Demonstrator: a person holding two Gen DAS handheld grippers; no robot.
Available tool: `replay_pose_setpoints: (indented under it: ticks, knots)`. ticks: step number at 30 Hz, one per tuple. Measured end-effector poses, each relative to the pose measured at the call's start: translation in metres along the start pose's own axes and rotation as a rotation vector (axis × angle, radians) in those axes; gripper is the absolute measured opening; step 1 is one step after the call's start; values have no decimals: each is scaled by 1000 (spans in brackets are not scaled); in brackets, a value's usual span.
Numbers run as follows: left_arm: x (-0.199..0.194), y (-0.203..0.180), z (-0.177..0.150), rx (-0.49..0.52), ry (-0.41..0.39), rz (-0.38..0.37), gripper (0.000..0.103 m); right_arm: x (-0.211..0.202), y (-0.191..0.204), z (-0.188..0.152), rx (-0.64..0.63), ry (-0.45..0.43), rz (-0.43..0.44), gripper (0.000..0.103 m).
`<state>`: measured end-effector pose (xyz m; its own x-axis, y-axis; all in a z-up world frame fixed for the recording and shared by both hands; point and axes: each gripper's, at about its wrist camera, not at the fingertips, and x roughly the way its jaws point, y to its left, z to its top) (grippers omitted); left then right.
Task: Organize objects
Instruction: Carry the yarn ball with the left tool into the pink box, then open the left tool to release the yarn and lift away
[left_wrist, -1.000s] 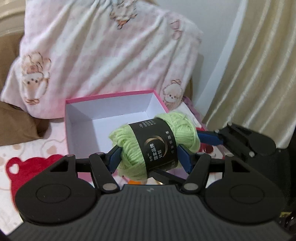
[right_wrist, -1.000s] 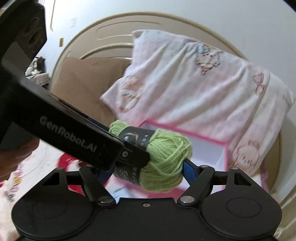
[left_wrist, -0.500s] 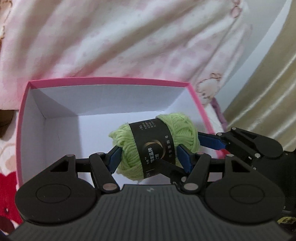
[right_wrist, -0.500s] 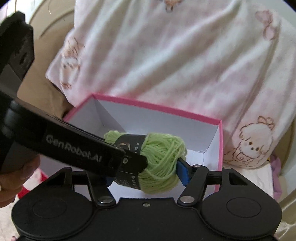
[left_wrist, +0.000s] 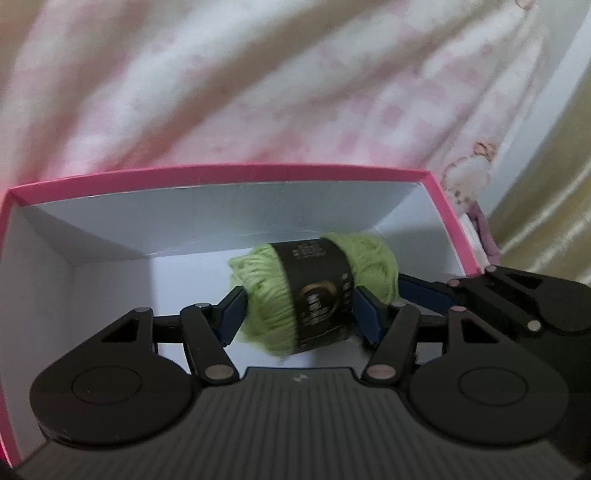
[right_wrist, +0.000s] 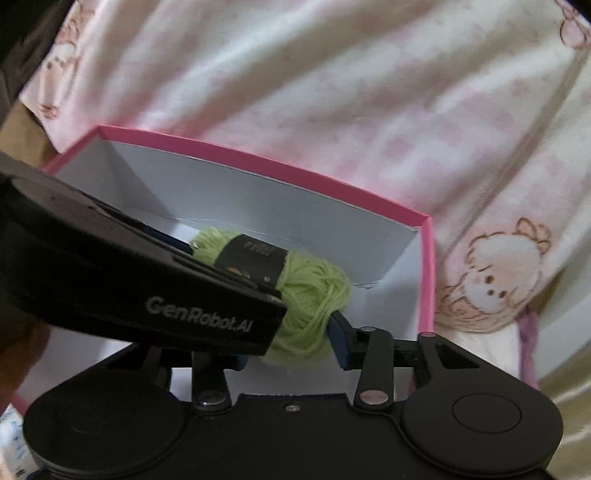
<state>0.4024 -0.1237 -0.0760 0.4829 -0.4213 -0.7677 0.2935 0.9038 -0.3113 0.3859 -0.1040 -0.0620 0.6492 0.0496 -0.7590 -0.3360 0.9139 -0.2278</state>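
A light green yarn ball with a black label (left_wrist: 314, 291) is held inside an open pink box with a white interior (left_wrist: 221, 173). My left gripper (left_wrist: 299, 314) is shut on the yarn, its blue pads pressing both sides. My right gripper (right_wrist: 295, 343) is also shut on the same yarn (right_wrist: 314, 299), from the right side. The left gripper's black body (right_wrist: 147, 291) crosses the right wrist view and hides the right gripper's left finger. The yarn sits low in the box (right_wrist: 424, 266), near its right back corner.
A pink and white blanket with cartoon animals (left_wrist: 258, 92) is piled right behind the box and also fills the right wrist view (right_wrist: 332, 92). A beige curtain (left_wrist: 554, 184) hangs at the right.
Both grippers have carried the yarn forward and down, from above the box's front edge into its interior. The box now fills the views. Both grips stay shut.
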Motion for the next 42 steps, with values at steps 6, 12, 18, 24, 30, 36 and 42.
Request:
replay_pose_setpoints:
  ticks: [6, 12, 18, 24, 30, 36, 42]
  knots:
    - [8, -1, -5, -26, 15, 13, 53, 6, -7, -5, 39, -20, -19, 14]
    - [15, -27, -1, 17, 3, 17, 42, -11, -7, -28, 84, -55, 104, 14]
    - [30, -64, 3, 148, -22, 99, 43, -23, -6, -47, 129, -68, 164, 15]
    - [23, -61, -2, 145, -39, 153, 52, -30, -17, -59, 199, -69, 201, 25]
    - [12, -64, -12, 163, -50, 207, 61, -42, -20, -68, 226, -68, 214, 42]
    - [-13, -62, -18, 151, -30, 138, 62, -49, -20, -69, 244, -66, 190, 44]
    - [-79, -52, -48, 266, -90, 135, 62, -86, -16, -76, 208, -53, 202, 50]
